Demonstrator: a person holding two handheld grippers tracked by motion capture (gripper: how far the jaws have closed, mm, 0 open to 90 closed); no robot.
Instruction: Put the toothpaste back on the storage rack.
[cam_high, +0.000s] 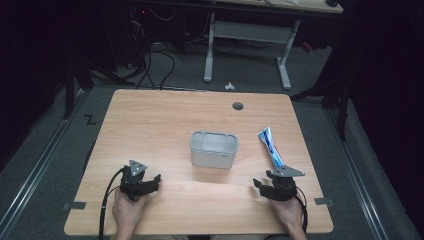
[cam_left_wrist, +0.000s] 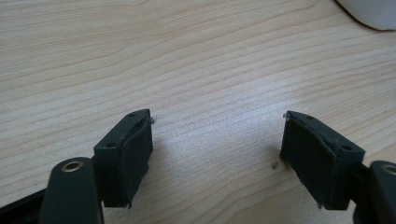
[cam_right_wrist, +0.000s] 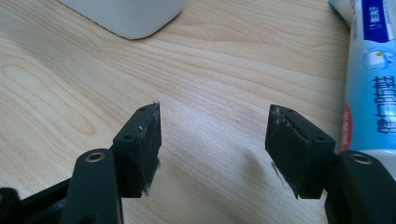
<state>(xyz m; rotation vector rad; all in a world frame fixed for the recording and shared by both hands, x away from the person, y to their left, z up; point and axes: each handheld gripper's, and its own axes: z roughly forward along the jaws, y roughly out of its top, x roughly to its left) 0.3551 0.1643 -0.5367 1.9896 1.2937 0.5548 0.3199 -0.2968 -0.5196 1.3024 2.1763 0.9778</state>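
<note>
A white and blue toothpaste tube (cam_high: 270, 146) lies flat on the wooden table (cam_high: 160, 125) at the right, running toward the front edge. A small light grey open box (cam_high: 213, 149) stands in the middle. My right gripper (cam_high: 258, 184) rests near the front right, just in front of the tube's near end. In the right gripper view its jaws (cam_right_wrist: 215, 111) stand open over bare wood, with the tube (cam_right_wrist: 373, 84) just right of them and the box (cam_right_wrist: 130, 16) ahead left. My left gripper (cam_high: 156, 180) sits at the front left, open (cam_left_wrist: 217, 116) over bare wood.
A round cable hole (cam_high: 238, 106) sits near the table's far edge. Beyond the table stand a white desk frame (cam_high: 247, 45) and cables on the dark floor. The box's corner (cam_left_wrist: 373, 11) shows far ahead of the left jaws.
</note>
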